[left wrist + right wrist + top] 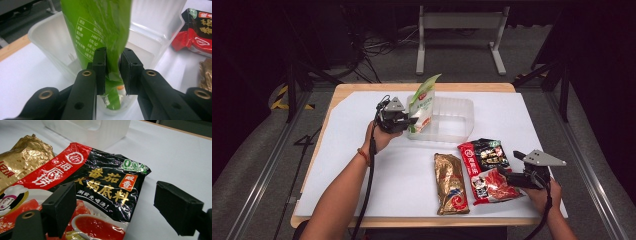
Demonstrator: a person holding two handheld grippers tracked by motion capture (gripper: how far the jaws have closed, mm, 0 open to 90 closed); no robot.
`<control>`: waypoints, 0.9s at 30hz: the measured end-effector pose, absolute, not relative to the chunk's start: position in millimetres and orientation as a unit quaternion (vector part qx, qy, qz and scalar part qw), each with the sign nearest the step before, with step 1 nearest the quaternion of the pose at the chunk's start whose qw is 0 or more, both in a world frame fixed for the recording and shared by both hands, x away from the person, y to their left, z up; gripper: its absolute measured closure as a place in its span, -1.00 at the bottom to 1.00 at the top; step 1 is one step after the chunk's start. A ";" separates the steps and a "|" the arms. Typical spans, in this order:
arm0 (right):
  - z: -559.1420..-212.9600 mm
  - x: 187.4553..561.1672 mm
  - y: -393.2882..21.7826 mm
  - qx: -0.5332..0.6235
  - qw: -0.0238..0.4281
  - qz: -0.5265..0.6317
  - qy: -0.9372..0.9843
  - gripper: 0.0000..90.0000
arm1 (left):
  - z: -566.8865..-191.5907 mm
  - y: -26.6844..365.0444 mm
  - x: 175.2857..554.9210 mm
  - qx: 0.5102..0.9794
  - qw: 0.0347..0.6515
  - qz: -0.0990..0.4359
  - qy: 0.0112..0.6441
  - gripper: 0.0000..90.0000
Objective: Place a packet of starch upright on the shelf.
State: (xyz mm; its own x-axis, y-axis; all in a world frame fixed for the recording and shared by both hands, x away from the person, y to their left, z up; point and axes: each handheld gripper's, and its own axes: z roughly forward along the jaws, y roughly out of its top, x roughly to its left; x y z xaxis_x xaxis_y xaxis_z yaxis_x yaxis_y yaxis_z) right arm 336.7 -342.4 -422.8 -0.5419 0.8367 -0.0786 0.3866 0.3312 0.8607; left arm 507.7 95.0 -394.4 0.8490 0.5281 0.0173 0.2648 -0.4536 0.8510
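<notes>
Your left gripper is pinched on the green packet, the two black pads pressing its lower half from either side, and you have it standing upright with its bottom end down inside the clear plastic bin, against the end wall nearest that gripper. From the left gripper view I cannot quite tell whether the packet's bottom edge already rests on the bin floor or hangs just above it, since the pads and the cloudy wall hide that spot. So the first item looks nearly placed: what is left for it is to settle it and let go. Further out, your right gripper hovers with its jaws spread wide, nothing between the pads, one jaw over the near edge of the red and black sauce packet that lies flat on the white table cover. Just beside that packet, nearly touching it, lies the gold packet, also flat on the cover and outside the bin. By my reading, two of three packets are yet to go in.
</notes>
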 end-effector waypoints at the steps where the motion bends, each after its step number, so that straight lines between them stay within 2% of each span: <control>1: -422.9 336.8 -342.5 0.397 0.267 0.421 0.771 -0.59 | -395.0 95.9 506.7 0.840 0.469 0.139 0.236 0.68; 4: -422.7 336.6 -342.1 0.396 0.268 0.420 0.771 -0.58 | -395.3 96.6 501.9 0.839 0.468 0.154 0.232 0.66; 9: -422.9 336.8 -342.6 0.396 0.266 0.421 0.771 -0.57 | -394.2 102.3 494.7 0.832 0.483 0.151 0.229 0.56; 13: -422.9 336.7 -342.8 0.397 0.268 0.419 0.771 -0.58 | -388.4 106.2 483.3 0.835 0.481 0.155 0.218 0.24; 15: -422.5 336.4 -342.6 0.396 0.270 0.418 0.771 -0.58 | -384.5 107.2 477.1 0.836 0.482 0.154 0.212 0.02; 18: -422.5 336.1 -342.2 0.396 0.272 0.417 0.772 -0.58 | -379.6 108.2 466.7 0.842 0.480 0.127 0.210 -0.23; 23: -422.7 336.5 -342.2 0.397 0.271 0.417 0.772 -0.58 | -378.4 110.4 447.8 0.853 0.467 0.126 0.198 -0.43; 24: -422.7 336.5 -342.2 0.397 0.271 0.417 0.772 -0.58 | -378.4 110.4 447.8 0.853 0.467 0.126 0.198 -0.59; 25: -422.6 336.4 -342.1 0.397 0.271 0.417 0.771 -0.58 | -380.4 110.9 441.3 0.851 0.465 0.138 0.200 -0.60; 27: -422.5 336.3 -342.1 0.397 0.272 0.417 0.771 -0.58 | -385.6 110.6 435.0 0.854 0.468 0.121 0.191 -0.61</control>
